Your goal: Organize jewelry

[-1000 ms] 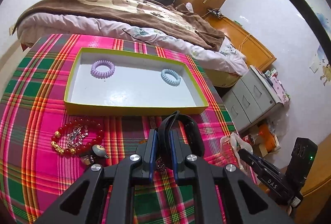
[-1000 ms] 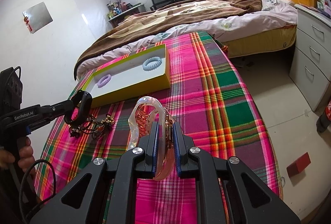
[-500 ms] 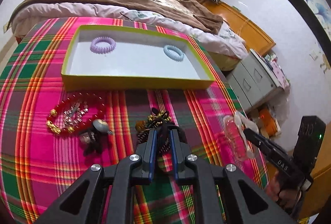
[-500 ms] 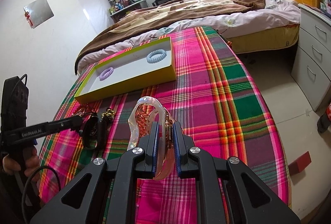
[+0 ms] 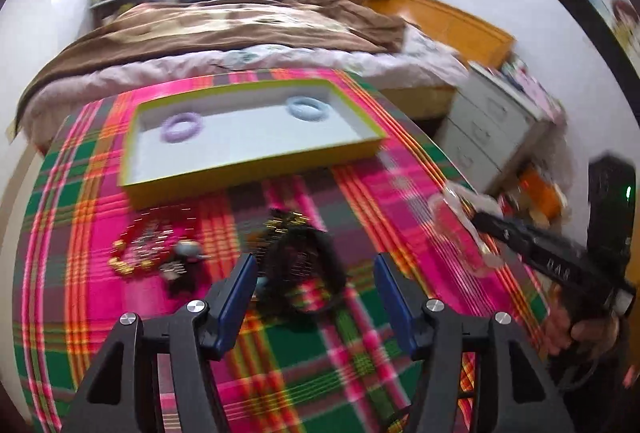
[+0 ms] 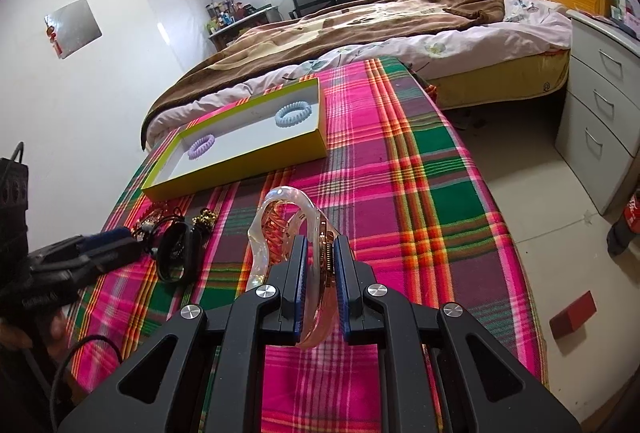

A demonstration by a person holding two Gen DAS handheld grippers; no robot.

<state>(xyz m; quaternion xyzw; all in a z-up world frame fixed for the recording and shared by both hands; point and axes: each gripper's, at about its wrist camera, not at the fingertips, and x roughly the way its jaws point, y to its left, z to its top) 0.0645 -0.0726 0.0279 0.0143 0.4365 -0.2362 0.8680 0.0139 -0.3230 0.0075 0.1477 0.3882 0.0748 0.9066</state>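
A black ring-shaped hair tie [image 5: 288,253] lies on the plaid cloth between the fingers of my left gripper [image 5: 315,265]. The jaws are opening and the pads stand clear of it. From the right wrist view the same tie [image 6: 176,227] rests just past the left gripper [image 6: 120,239]. My right gripper [image 6: 320,249] is shut on a translucent pink claw clip [image 6: 280,209], held above the cloth. The yellow-green tray [image 5: 256,177] holds a purple coil tie [image 5: 182,127] and a blue coil tie [image 5: 308,109].
A red bead bracelet [image 5: 140,249] and a gold charm cluster [image 5: 284,221] lie on the cloth in front of the tray. A bed [image 6: 360,33] stands behind the table. A drawer unit [image 6: 600,105] and a red block [image 6: 572,317] are to the right.
My left gripper came down to the cloth with the black tie and opened its jaws, leaving the tie lying there. The right gripper and its clip have stayed put.
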